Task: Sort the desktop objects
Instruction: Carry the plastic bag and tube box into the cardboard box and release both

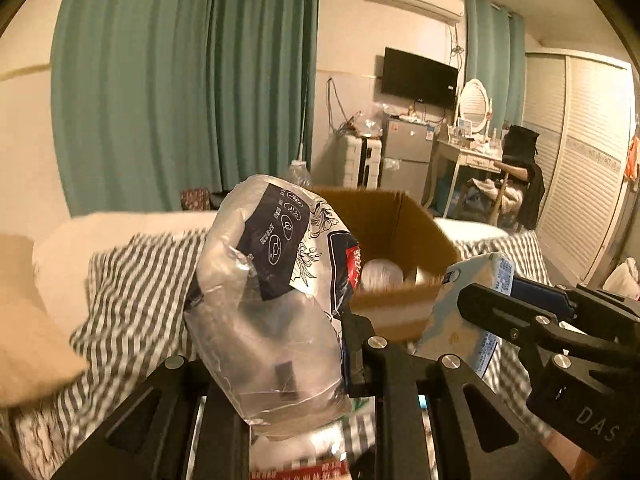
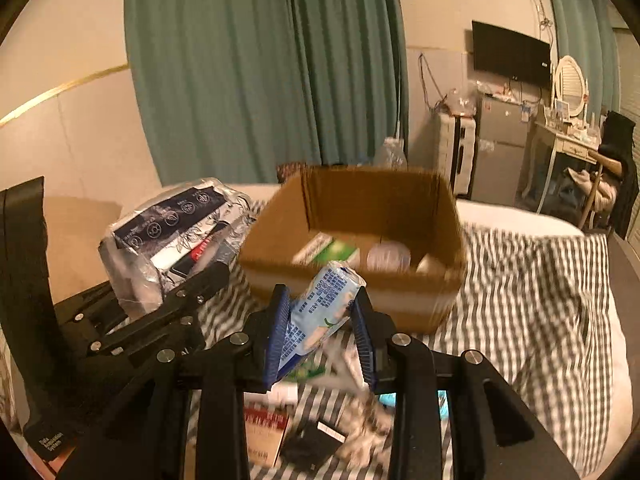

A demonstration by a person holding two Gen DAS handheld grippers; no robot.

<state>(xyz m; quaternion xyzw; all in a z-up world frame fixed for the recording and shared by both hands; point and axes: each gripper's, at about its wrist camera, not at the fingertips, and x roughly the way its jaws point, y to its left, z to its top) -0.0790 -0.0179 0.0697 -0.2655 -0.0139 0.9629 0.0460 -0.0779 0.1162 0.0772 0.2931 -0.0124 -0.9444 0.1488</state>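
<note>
Both my grippers tilt down toward the cardboard box (image 2: 352, 276). Left gripper (image 1: 280, 364) pinches a clear plastic bag (image 1: 264, 304) tight; right gripper (image 2: 322, 332) squeezes a pale blue packet (image 2: 320, 312), both above the striped cloth (image 2: 532, 300).

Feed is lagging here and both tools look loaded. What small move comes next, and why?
Probably carry both tools forward over the cardboard box before letting go. The left tool is shut on the clear plastic package, the right tool on the light blue packet, both held short of the box's near rim; other items already lie in the box.
</note>
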